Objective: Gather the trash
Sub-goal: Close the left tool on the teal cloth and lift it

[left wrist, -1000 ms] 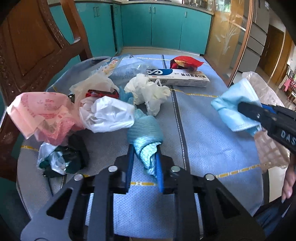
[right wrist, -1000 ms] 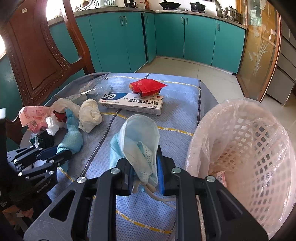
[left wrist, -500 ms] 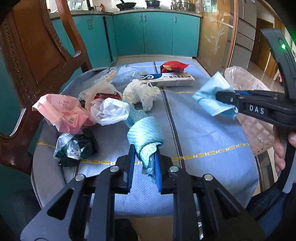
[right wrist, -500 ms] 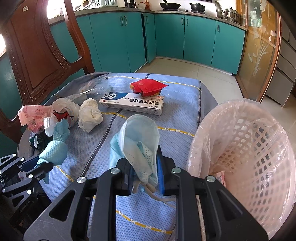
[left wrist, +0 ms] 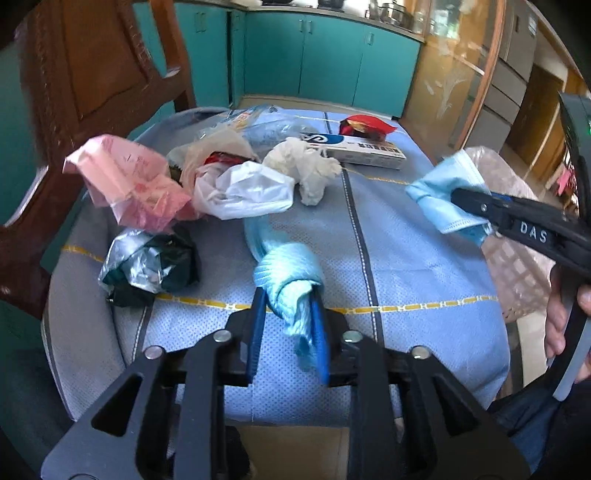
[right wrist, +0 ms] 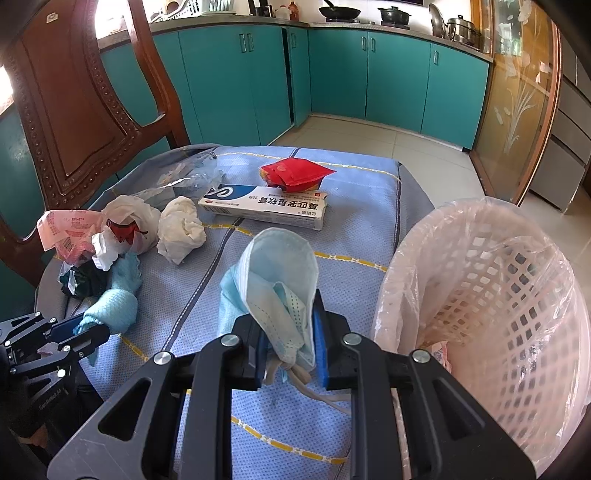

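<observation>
I see a matt woven cloth [right wrist: 362, 206] over the worktop, a soft knitted sock [left wrist: 284, 273] in my left gripper [left wrist: 286, 321], a papery pleated mask [right wrist: 280, 273] in my right gripper [right wrist: 290, 343], and glossy film lining the latticed plastic basket [right wrist: 517, 295] beside it.

Teal cabinets [right wrist: 369, 85] line the wall at twelve o'clock, pots [right wrist: 395, 14] on the counter (daylight glares at ten o'clock). A carved wooden chair [right wrist: 81, 107] stands at nine; pale floor tiles [right wrist: 388, 144] beyond.
</observation>
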A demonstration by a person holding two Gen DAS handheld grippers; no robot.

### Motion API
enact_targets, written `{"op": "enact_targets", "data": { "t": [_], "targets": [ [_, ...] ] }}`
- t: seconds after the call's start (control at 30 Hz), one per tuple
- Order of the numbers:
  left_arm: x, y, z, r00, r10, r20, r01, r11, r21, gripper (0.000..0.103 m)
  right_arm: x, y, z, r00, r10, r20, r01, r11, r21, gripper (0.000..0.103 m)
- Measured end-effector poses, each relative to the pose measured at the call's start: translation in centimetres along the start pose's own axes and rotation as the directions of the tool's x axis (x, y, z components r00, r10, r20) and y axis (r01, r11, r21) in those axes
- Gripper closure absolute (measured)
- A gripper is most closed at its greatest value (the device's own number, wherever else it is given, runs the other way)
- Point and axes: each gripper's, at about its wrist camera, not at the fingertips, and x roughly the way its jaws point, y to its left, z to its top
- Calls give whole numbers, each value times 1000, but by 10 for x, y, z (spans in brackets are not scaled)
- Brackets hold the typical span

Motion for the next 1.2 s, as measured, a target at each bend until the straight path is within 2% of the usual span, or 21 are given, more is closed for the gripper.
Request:
{"op": "enact_targets", "data": {
  "t": [0.1,0.17,0.23,0.33,0.37,0.4,0.5,0.93,1.2],
  "targets": [
    [3,0,2,1000,6,8,-6,1000,-2,54,0,0,0,1000,0,-1,0,1000,-1,81],
    [7,-2,5,1000,12,7,-12,1000,6,49,0,1,0,1000,1,-1,-1,1000,-4,81],
    [14,-3,7,1000,27,-8,-27,999,18,49,0,2,-1,1000,5,0,-5,1000,-7,81],
    [25,-2,6,998,31,-45,-31,999,18,50,0,4,-2,1000,10,-3,-10,1000,-18,81],
    [27,-2,5,998,37,-55,-35,999,23,59,0,5,-2,1000,10,-4,-10,1000,-22,81],
    [28,-4,3,998,39,-54,-37,999,32,63,1,6,-3,1000,11,-5,-11,1000,-26,81],
    [25,-8,1,998,51,-36,-48,997,61,69,1,10,-4,1000,9,-8,-10,999,-41,81],
    [-9,-24,0,996,62,72,-70,991,113,70,2,15,-6,1000,1,-9,-2,998,-58,81],
    [-16,-27,2,993,67,99,-79,989,123,70,1,17,-7,1000,2,-6,-2,998,-62,81]
  ]
}}
